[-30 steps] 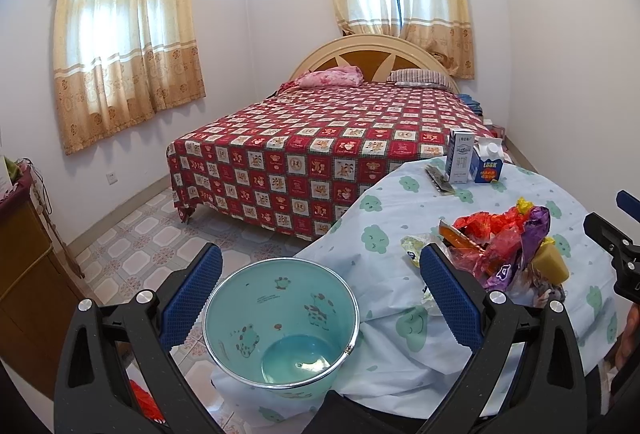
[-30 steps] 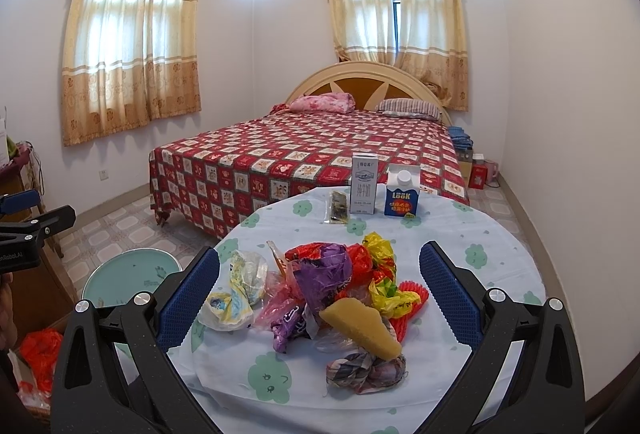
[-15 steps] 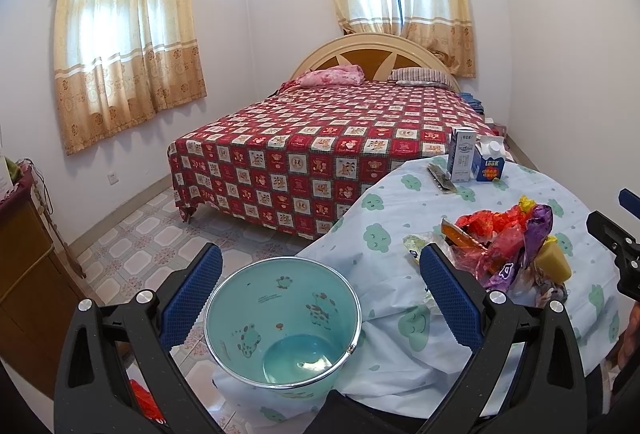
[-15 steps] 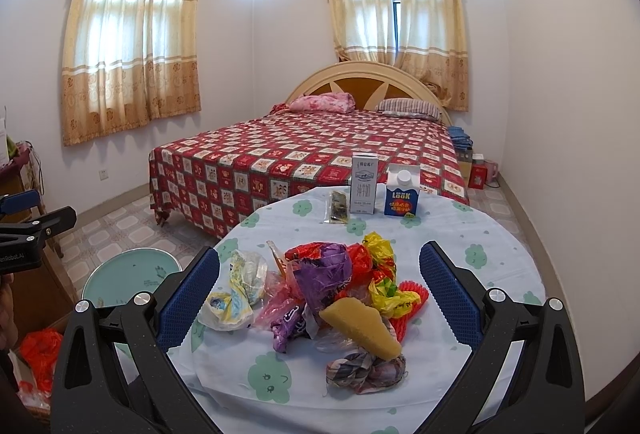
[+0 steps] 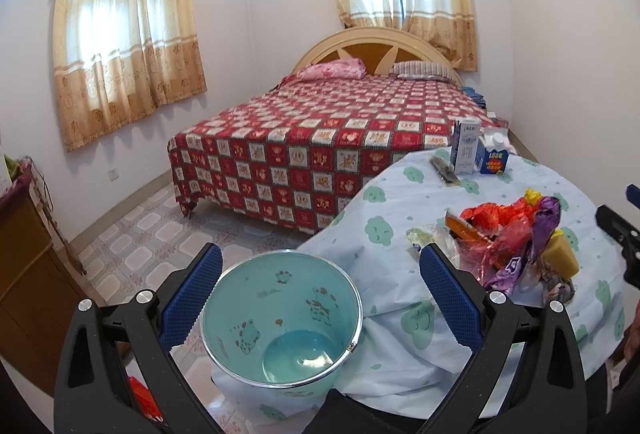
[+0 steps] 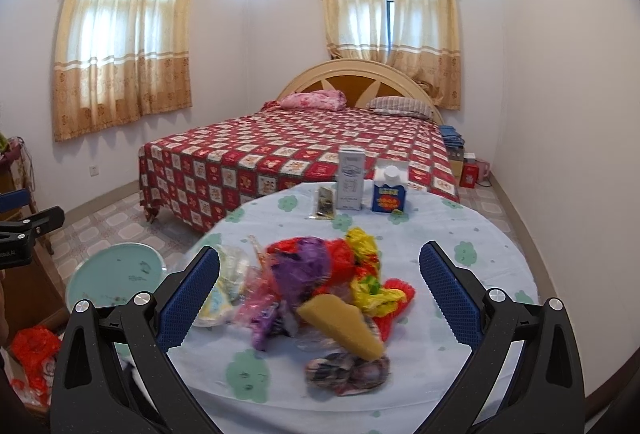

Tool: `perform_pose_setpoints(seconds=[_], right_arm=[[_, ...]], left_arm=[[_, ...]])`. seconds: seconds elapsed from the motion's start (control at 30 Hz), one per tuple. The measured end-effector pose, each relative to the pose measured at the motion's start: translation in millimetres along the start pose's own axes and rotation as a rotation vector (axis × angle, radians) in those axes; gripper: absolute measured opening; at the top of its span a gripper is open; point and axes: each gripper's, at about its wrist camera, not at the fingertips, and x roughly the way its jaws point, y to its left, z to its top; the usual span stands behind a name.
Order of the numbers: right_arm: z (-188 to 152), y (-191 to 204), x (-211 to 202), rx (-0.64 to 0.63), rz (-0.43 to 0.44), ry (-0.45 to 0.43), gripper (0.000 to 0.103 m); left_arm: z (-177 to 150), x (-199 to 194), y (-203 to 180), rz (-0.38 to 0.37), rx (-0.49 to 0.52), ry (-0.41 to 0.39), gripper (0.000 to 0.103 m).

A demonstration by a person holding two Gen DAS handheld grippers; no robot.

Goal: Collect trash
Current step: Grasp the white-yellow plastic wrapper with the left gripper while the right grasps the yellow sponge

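Note:
A pile of crumpled coloured wrappers and plastic bags (image 6: 320, 286) lies on the round table (image 6: 480, 254), with a yellow sponge wedge (image 6: 340, 326) at its front. My right gripper (image 6: 320, 290) is open and empty, hovering just in front of and above the pile. The pile also shows in the left wrist view (image 5: 512, 242). A teal bin (image 5: 280, 318) stands on the floor beside the table. My left gripper (image 5: 320, 286) is open and empty above the bin.
Two cartons (image 6: 352, 178) (image 6: 390, 190) and a flat dark packet (image 6: 325, 203) stand at the table's far edge. A bed with a red checked cover (image 6: 300, 154) lies beyond. A wooden cabinet (image 5: 24, 274) is at left. A red bag (image 6: 34, 350) lies on the floor.
The right wrist view has closed in slightly on the trash pile and is blurred by motion. The left gripper has barely moved.

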Motion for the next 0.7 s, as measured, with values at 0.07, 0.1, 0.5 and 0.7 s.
perform_pose_setpoints(seconds=[0.07,0.1,0.5,0.7], right_arm=[[-9.9,-12.2,11.3,0.004,-0.021,0.031,0.098],[-16.5,-17.6,15.1,-0.001,-0.028,0.042,0.098],[-62.6,-38.5,30.9,-0.023,-0.023,0.093,0.097],[-64.9,-35.0,49.8,-0.020,0.054,0.167,0.065]], left_arm=[[-10.0,13.7,-5.5,-0.020,-0.003,0.046,0.097],[-13.9,18.0,-11.3,-0.021,0.002,0.055,0.097],[-49.4,59.7,-71.0,-0.042,0.092,0.135,0.097],[-50.2,70.9,-85.5,-0.057,0.109,0.148,0.097]])
